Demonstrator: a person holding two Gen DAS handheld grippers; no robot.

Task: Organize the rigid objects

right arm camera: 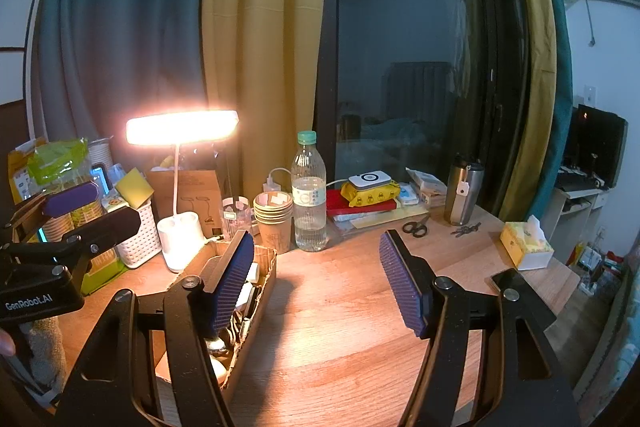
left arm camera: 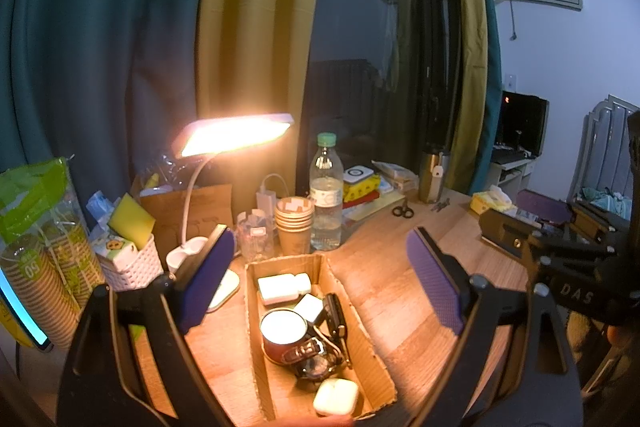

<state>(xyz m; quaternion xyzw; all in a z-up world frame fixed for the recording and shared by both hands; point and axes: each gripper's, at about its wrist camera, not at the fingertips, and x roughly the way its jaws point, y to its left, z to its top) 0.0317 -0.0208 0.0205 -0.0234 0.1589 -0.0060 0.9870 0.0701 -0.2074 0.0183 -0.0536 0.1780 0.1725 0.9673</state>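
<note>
"GenRobot.AI" on left gripper (right arm camera: pixel 70 205), "DAS" on right gripper (left arm camera: pixel 532 223), "50" on cup sleeve (left arm camera: pixel 34 267)

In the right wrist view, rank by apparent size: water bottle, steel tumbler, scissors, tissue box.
1. water bottle
2. steel tumbler and tissue box: too alike to rank, and the box lies nearer the camera
3. scissors

Maker's marks show on both handheld grippers
"GenRobot.AI" stands in white on the left gripper (right arm camera: pixel 72 211) body; "DAS" shows on the right gripper (left arm camera: pixel 560 227); a mirrored "50" marks the cup sleeve (left arm camera: pixel 36 267).
</note>
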